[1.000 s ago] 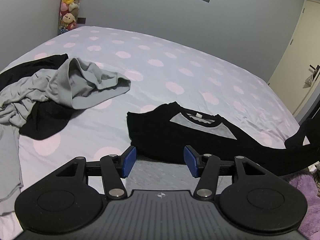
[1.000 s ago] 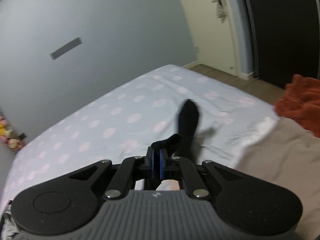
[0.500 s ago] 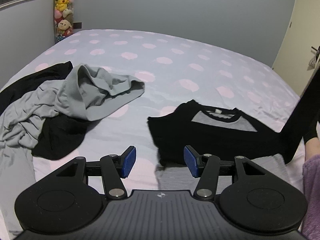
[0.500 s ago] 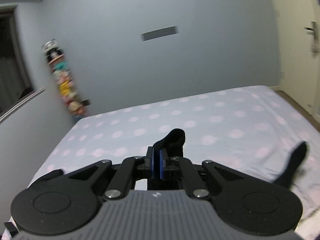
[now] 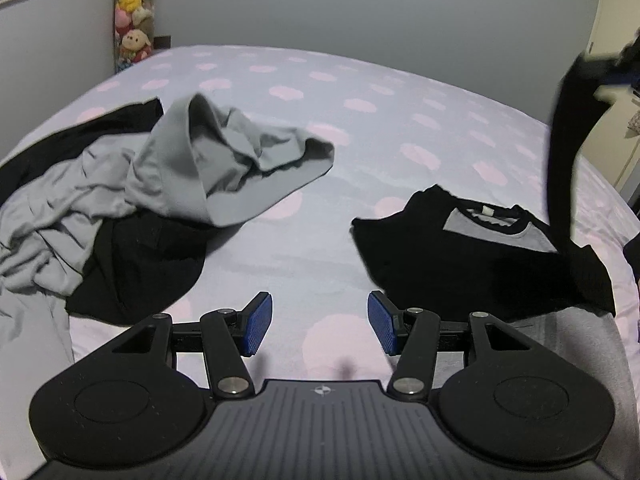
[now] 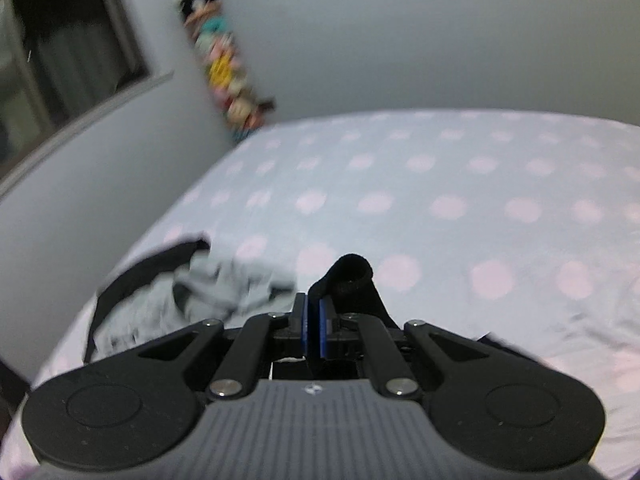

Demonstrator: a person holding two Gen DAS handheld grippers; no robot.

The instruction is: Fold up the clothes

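A black and grey long-sleeve shirt (image 5: 472,260) lies on the bed at the right of the left wrist view, its left side folded in. Its black right sleeve (image 5: 560,176) rises steeply to the upper right, held up by my right gripper. My right gripper (image 6: 313,322) is shut on the sleeve cuff (image 6: 352,280), high above the bed. My left gripper (image 5: 320,320) is open and empty, low over the sheet just left of the shirt.
A heap of grey and black clothes (image 5: 132,200) lies at the left of the bed; it also shows in the right wrist view (image 6: 192,296). The polka-dot sheet (image 5: 320,128) covers the bed. Plush toys (image 5: 132,20) hang in the wall corner. A door (image 5: 616,80) stands at right.
My right gripper has lifted the sleeve and swung it left over the bed. My left gripper has shifted left, so the shirt now sits further right in its view.
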